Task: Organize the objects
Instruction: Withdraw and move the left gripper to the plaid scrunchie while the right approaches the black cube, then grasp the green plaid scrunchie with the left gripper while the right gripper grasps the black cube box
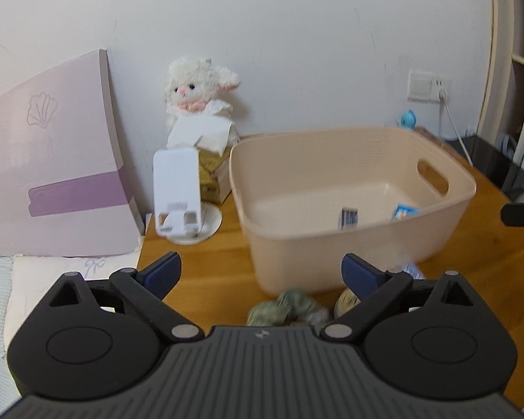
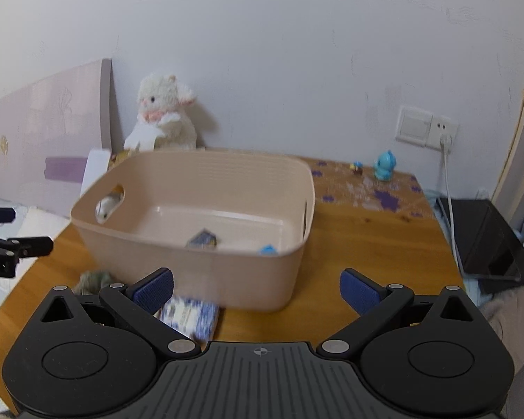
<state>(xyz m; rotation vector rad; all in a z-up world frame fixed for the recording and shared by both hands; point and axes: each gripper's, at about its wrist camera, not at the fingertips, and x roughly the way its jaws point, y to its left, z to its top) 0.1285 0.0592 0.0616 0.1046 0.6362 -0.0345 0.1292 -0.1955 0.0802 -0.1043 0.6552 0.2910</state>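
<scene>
Both grippers hang over the near edge of the wooden table (image 2: 366, 237). Left gripper (image 1: 262, 272) has its blue pads spread wide with nothing between them, and the right gripper (image 2: 256, 288) stands just as wide and bare.

Between them sits the beige plastic bin (image 2: 248, 276), a ribbed-walled rectangular tub with rounded corners and a cut-out handle at each short end. Its long axis runs roughly left to right across the table, its open mouth facing up. On its floor lie a dark blue packet (image 1: 348, 219) and a light blue packet (image 1: 405, 212), well apart.

Outside the bin, just in front of its near wall, a green-grey scrunchie (image 1: 286, 309) lies on the table, and a blue-and-white patterned pack (image 2: 190, 316) lies near it, below the right gripper's left pad.
</scene>
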